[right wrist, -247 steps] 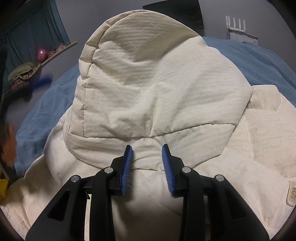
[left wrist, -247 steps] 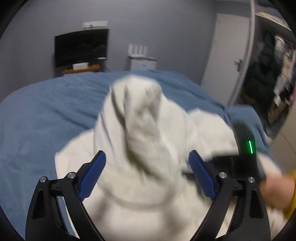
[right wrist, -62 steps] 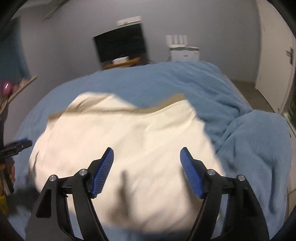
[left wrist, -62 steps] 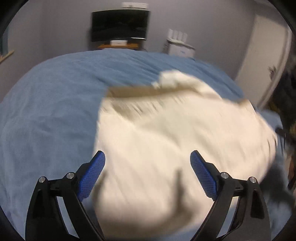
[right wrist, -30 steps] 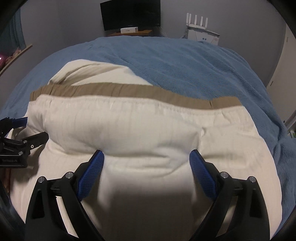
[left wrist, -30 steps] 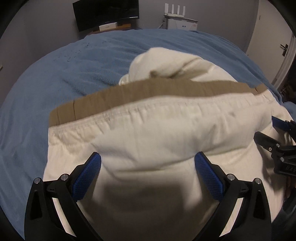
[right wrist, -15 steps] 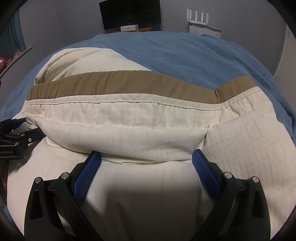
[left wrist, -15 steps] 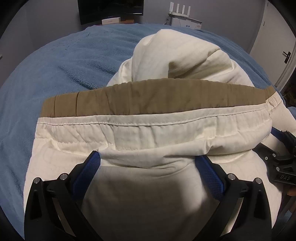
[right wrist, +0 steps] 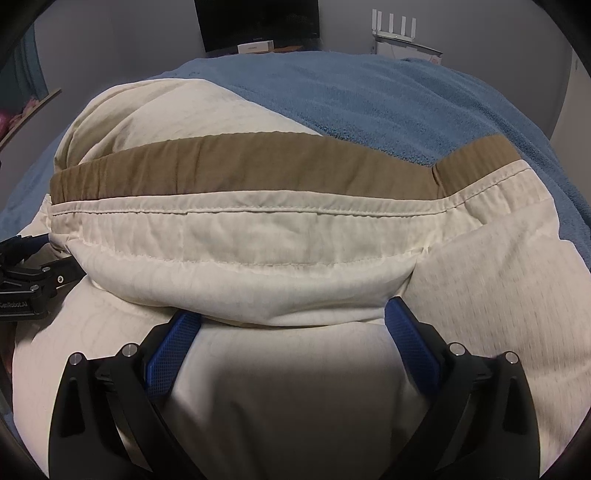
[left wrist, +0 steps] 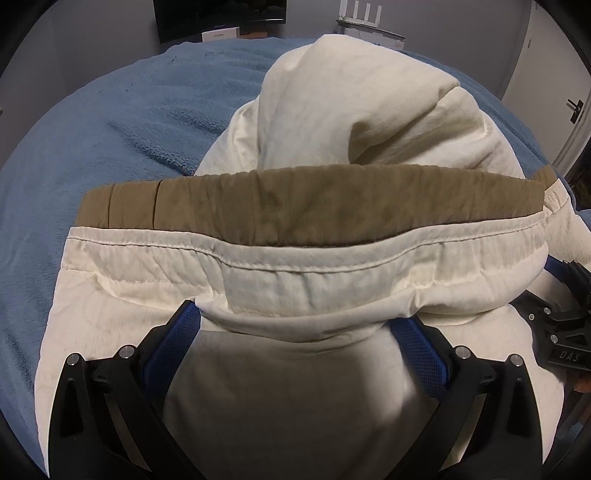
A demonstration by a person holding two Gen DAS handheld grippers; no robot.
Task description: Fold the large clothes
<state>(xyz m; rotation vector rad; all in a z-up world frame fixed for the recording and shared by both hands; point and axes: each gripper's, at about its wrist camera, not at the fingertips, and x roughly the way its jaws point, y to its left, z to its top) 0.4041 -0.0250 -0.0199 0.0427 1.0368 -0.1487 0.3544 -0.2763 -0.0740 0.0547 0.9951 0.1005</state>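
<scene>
A cream padded jacket (left wrist: 295,406) (right wrist: 295,406) lies on the bed, its hem turned over so a tan inner band (left wrist: 314,206) (right wrist: 240,166) shows. The hood (left wrist: 354,110) bulges up behind the band. My left gripper (left wrist: 295,325) is open wide, and the thick folded edge lies across the gap and covers both blue fingertips. My right gripper (right wrist: 291,317) is open just as wide, with the same fold over its tips. Each gripper shows at the other view's edge: the right gripper (left wrist: 561,332) and the left gripper (right wrist: 29,277).
A blue fleece blanket (left wrist: 110,129) (right wrist: 406,96) covers the bed around the jacket. Beyond the bed stand a dark TV (right wrist: 258,22) and a white router (right wrist: 395,22) against a grey wall. A door with a handle (left wrist: 576,107) is at the right.
Both grippers have come in lower and closer to the folded hem. The fold's edge now hides the fingertips, which were bare a second ago. The jacket looks larger in both views.
</scene>
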